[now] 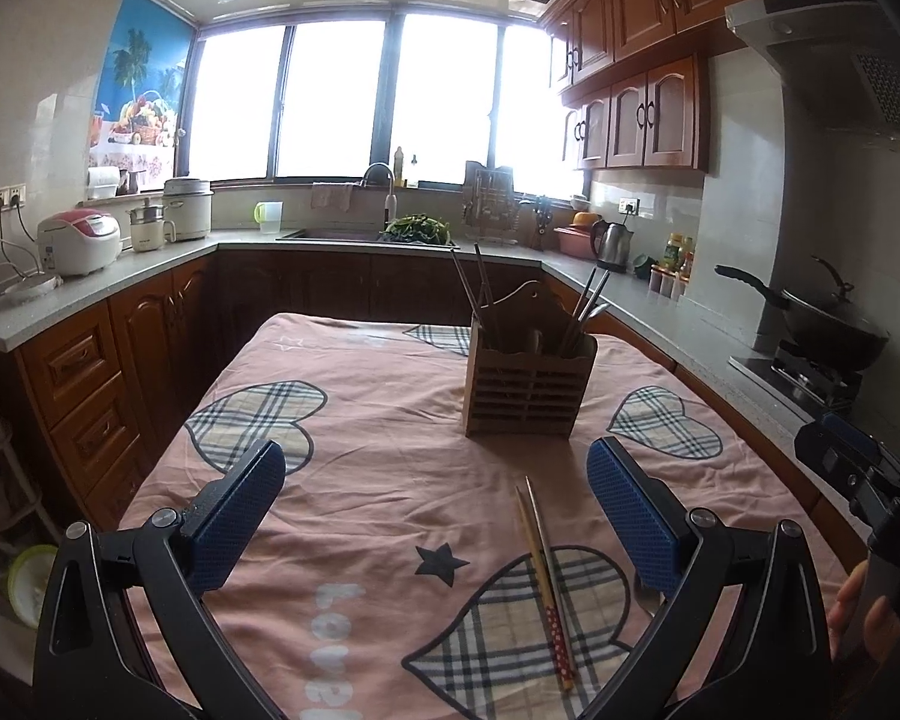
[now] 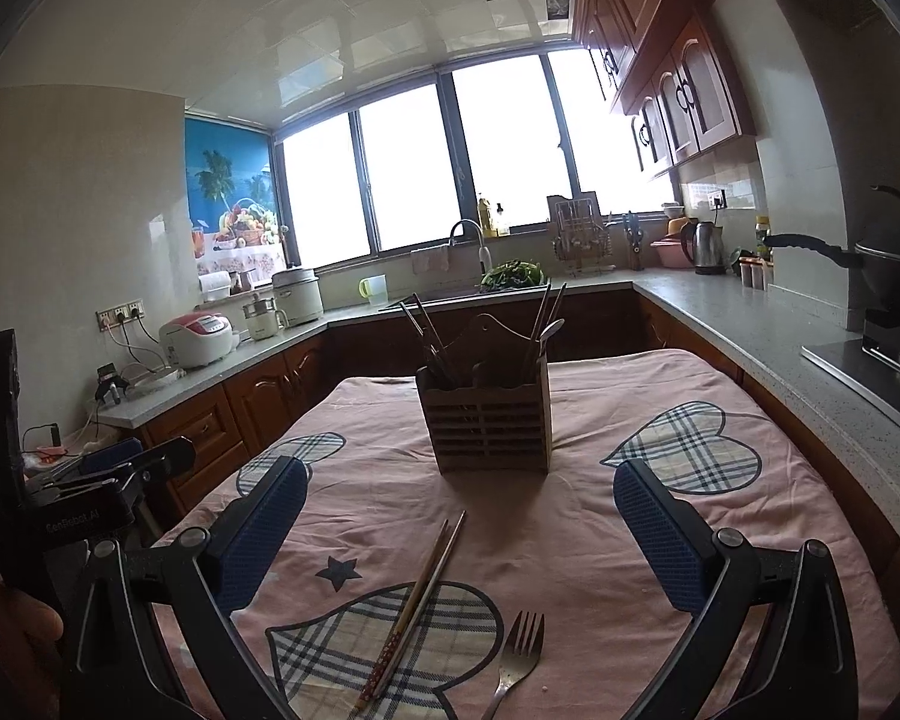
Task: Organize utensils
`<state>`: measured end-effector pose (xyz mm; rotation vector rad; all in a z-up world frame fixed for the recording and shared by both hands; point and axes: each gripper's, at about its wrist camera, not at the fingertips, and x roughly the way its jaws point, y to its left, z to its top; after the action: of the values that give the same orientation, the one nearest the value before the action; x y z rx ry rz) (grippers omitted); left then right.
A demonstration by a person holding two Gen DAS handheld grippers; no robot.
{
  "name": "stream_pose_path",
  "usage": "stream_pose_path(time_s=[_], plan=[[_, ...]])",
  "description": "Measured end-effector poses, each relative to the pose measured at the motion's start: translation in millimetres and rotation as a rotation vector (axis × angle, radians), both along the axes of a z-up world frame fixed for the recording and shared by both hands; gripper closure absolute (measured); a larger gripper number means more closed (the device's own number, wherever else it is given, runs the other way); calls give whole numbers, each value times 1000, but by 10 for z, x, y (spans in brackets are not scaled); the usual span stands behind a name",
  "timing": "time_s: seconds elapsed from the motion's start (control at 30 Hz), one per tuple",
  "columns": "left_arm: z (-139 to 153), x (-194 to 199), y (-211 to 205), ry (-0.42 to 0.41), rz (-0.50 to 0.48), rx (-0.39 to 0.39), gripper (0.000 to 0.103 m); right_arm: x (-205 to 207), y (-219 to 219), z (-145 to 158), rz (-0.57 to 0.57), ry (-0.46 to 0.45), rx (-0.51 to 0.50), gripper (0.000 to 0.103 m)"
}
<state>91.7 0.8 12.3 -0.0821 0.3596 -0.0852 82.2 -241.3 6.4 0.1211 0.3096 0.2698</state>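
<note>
right claw (image 2: 459,531): wide apart, holding nothing, hanging low over the counter (image 2: 600,540) with its pink heart cloth
left claw (image 1: 435,516): also spread wide and empty, hanging just above the cloth
chopsticks (image 2: 411,606): closest thing to my right claw, lying flat between its pads, a bit toward 7 o'clock. Long axis goes from about 7 to 1 o'clock, tips pointing away toward the holder
same pair from the left claw: off toward 4 o'clock, near the right-hand pad, running nearly 6 to 12
fork (image 2: 519,657): flat on the cloth at roughly 5 o'clock of the right claw, tines pointing away; just beside the chopsticks, not touching
utensil holder (image 2: 489,420): wooden slatted box dead ahead at 12 o'clock, upright, already some sticks and a spoon in it
my guess: right claw is better placed for both loose pieces; it'd need to close across the sticks, not along them
</note>
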Motion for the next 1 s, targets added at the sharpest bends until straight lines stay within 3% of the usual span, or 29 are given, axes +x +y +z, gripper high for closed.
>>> stream_pose_path(time_s=[0.27,0.4,0.7,1.0], plan=[[155,-98,-47,12,16,55,0,-196,13,389,-21,-39,-47,0],[-38,-120,-98,18,37,79,0,-233,52,216,-53,-51,-74,0],[-399,-68,-200,84,43,100,0,-124,17,-354,-96,48,-52,0],[-279,-263,-194,32,46,87,0,-293,-19,-299,-119,0,-37,0]])
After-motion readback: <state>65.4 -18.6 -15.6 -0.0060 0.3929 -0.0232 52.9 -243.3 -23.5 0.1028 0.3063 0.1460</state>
